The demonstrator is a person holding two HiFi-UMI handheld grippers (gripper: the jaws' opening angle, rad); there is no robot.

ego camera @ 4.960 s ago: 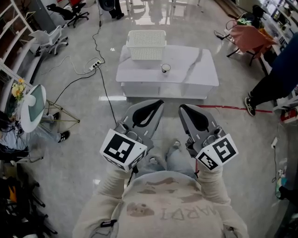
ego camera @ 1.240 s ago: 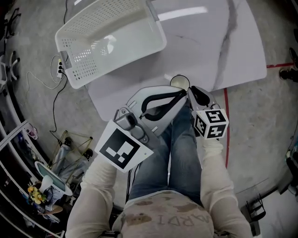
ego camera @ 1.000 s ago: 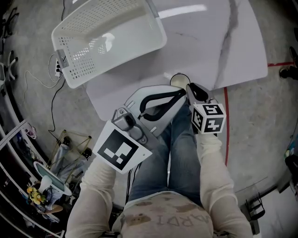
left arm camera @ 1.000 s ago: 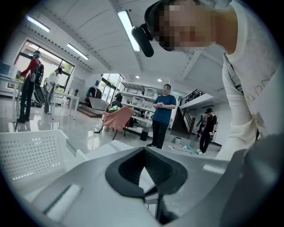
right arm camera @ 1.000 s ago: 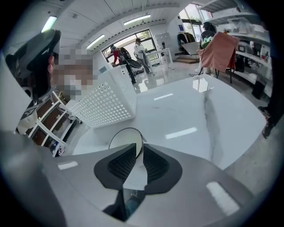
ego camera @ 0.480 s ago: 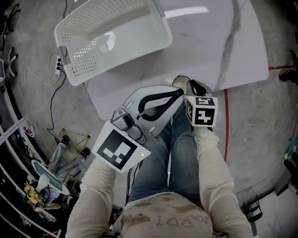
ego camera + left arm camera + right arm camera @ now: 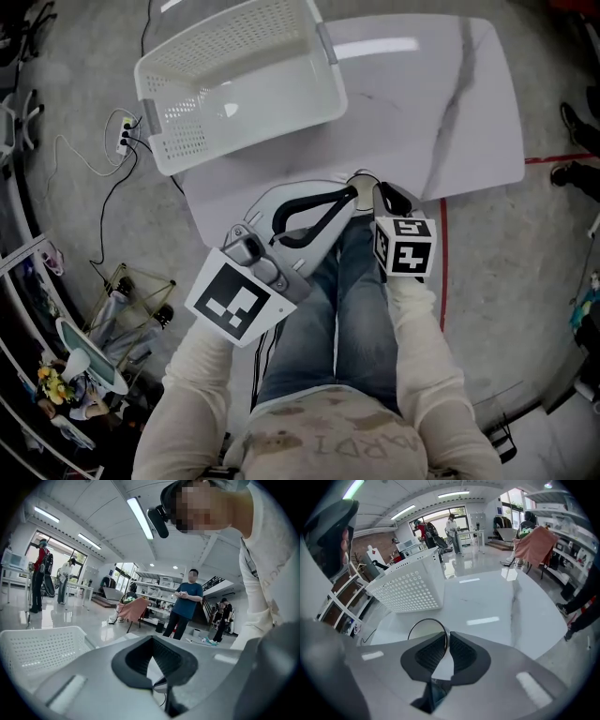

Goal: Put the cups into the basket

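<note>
A small white cup [image 7: 362, 177] stands at the near edge of the white marble table [image 7: 422, 103]. In the right gripper view its round rim [image 7: 423, 630] lies just ahead of the pads. My right gripper [image 7: 381, 191] is shut on the cup's rim, one pad inside and one outside [image 7: 446, 641]. Just left of the cup, my left gripper [image 7: 349, 194] is shut with nothing between its pads [image 7: 151, 641]. The white perforated basket [image 7: 239, 84] sits empty at the table's far left, also seen in the right gripper view [image 7: 405, 590] and the left gripper view [image 7: 37, 648].
A power strip with cables [image 7: 127, 141] lies on the floor left of the table. A red tape line [image 7: 553, 157] runs along the floor at right. A person in a blue shirt [image 7: 187, 604] and a chair draped in pink cloth [image 7: 133, 610] stand beyond the table.
Five seconds ago both grippers were held well back from the table. Over the last second the right gripper turned and edged onto the cup; the left gripper barely moved.
</note>
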